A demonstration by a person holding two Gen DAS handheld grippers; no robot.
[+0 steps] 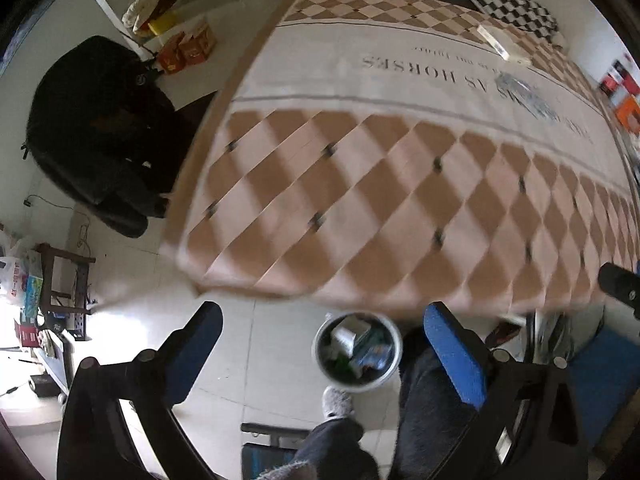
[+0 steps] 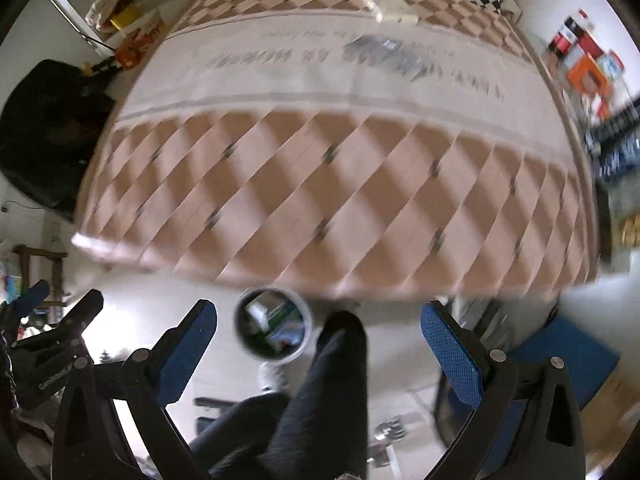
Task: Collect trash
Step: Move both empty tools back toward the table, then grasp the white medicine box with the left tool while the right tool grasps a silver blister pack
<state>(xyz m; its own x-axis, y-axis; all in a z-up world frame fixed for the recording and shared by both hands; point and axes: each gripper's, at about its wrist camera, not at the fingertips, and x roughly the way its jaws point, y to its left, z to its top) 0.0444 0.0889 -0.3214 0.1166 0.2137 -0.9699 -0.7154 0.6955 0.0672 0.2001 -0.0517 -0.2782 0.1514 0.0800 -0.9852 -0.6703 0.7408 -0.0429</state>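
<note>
A round white-rimmed trash bin (image 1: pixel 362 387) stands on the pale floor at the table's near edge, with wrappers and small cartons (image 1: pixel 352 340) inside. My left gripper (image 1: pixel 323 311) hangs high above the bin, open and empty. The right wrist view shows the same bin (image 2: pixel 307 322) between the blue pads of my right gripper (image 2: pixel 318 308), which is also open and empty. Far across the checkered tablecloth (image 1: pixel 360 200) lie a crumpled silver-grey wrapper (image 1: pixel 524 96) (image 2: pixel 384 54) and a flat white box (image 1: pixel 502 42) (image 2: pixel 386 6). The left gripper's black frame (image 2: pixel 60 320) shows at the left edge.
A person's dark-trousered legs (image 1: pixel 432 400) and a grey slipper (image 1: pixel 336 400) are beside the bin. A black chair (image 1: pixel 100 132) stands left of the table. Orange boxes (image 1: pixel 188 48) sit on the floor beyond it. A black-and-white checkered cushion (image 1: pixel 512 4) lies at the far end.
</note>
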